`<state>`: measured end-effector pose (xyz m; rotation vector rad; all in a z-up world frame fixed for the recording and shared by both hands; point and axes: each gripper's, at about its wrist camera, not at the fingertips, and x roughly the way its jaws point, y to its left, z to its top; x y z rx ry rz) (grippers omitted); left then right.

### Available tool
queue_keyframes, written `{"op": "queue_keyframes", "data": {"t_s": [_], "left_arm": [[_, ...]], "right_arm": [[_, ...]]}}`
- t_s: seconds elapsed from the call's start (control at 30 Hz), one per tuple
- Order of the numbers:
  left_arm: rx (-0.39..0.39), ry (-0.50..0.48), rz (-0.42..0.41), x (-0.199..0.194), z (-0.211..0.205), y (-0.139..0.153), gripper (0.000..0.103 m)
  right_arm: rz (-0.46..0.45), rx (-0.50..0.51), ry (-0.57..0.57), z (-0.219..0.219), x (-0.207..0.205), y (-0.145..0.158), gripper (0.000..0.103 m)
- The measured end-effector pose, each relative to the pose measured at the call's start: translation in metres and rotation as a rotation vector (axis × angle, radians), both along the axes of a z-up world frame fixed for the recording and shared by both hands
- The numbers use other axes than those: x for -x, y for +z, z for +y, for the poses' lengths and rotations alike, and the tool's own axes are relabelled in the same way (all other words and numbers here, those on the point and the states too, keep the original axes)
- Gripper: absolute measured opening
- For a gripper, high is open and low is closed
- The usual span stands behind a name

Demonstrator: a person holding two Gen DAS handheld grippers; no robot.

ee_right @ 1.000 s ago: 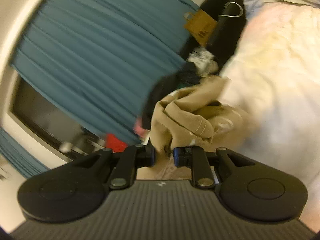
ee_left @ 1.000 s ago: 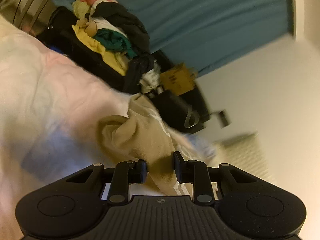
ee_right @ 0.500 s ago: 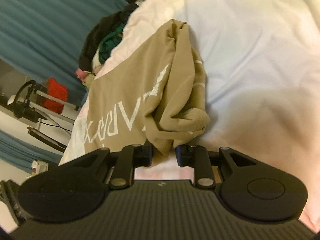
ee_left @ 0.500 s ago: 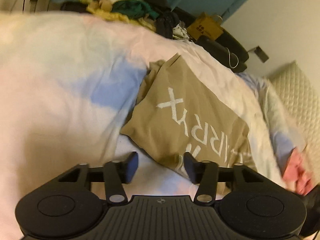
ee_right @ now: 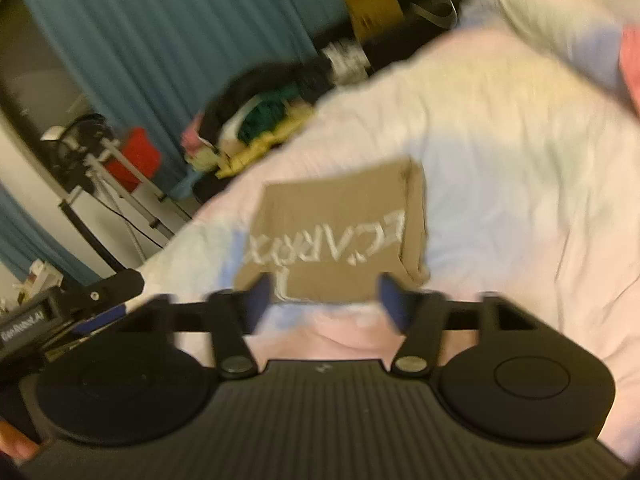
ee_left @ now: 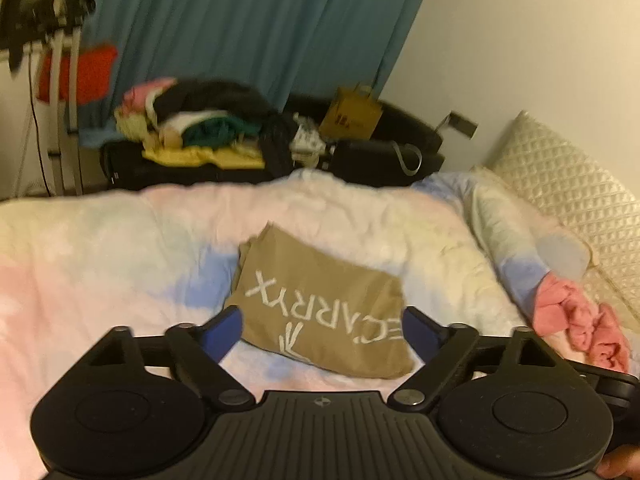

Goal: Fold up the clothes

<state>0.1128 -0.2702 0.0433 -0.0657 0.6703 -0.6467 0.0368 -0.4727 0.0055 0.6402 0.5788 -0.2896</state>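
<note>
Tan folded shirt (ee_left: 320, 304), 1 of them, lies flat on the pastel duvet (ee_left: 100, 260), white lettering up. It sits mid-bed, a tidy rectangle w/ one thicker folded edge on the far-left side in the left wrist view.

Grippers: 2. Left gripper (ee_left: 322, 330) is released, jaws spread wide w/ blue pads (ee_left: 224, 330) showing, nothing between them; the shirt lies just beyond the tips. Right gripper (ee_right: 326, 298) is likewise spread & holding nothing, its tips just short of the shirt's (ee_right: 336, 232) near edge. Right view is blurred, so whether the tips touch the cloth can't be told. Part of the left gripper's body shows at the left edge of the right view.

Other stuff: 1 pink garment (ee_left: 576, 328) bunched at the bed's right side, well apart from the shirt. 1 quilted cream pillow (ee_left: 568, 196) by the wall. Beyond the bed, 1 heap of mixed clothes (ee_left: 192, 128) (black, green, yellow, pink) on a dark case, 1 brown paper bag (ee_left: 352, 116), teal curtain (ee_left: 248, 24) behind. Tripod (ee_right: 108, 176) w/ something red beside it at far left. Nothing lies between the grippers & the shirt.
</note>
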Motion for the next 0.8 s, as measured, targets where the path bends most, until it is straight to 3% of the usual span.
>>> {"op": "queue_keyframes", "data": {"t_s": [0.03, 0.13, 0.3, 0.57, 0.8], "left_arm": [[-0.002, 0.0, -0.024, 0.014, 0.005, 0.007, 0.102], [-0.007, 0.0, -0.095, 0.054, 0.02, 0.029, 0.103], [-0.014, 0.0, -0.211, 0.12, 0.044, 0.063, 0.103], [-0.019, 0.016, -0.31, 0.18, 0.085, 0.051, 0.103], [0.021, 0.053, -0.364, 0.19, 0.111, 0.015, 0.103]], "right_arm": [[-0.021, 0.023, 0.002, 0.005, 0.009, 0.011, 0.084], [-0.059, 0.071, 0.005, 0.021, 0.037, 0.038, 0.083], [-0.106, 0.168, 0.021, 0.051, 0.08, 0.059, 0.083], [-0.189, 0.319, 0.07, 0.108, 0.131, 0.062, 0.083], [-0.277, 0.412, 0.073, 0.149, 0.142, 0.027, 0.083]]}}
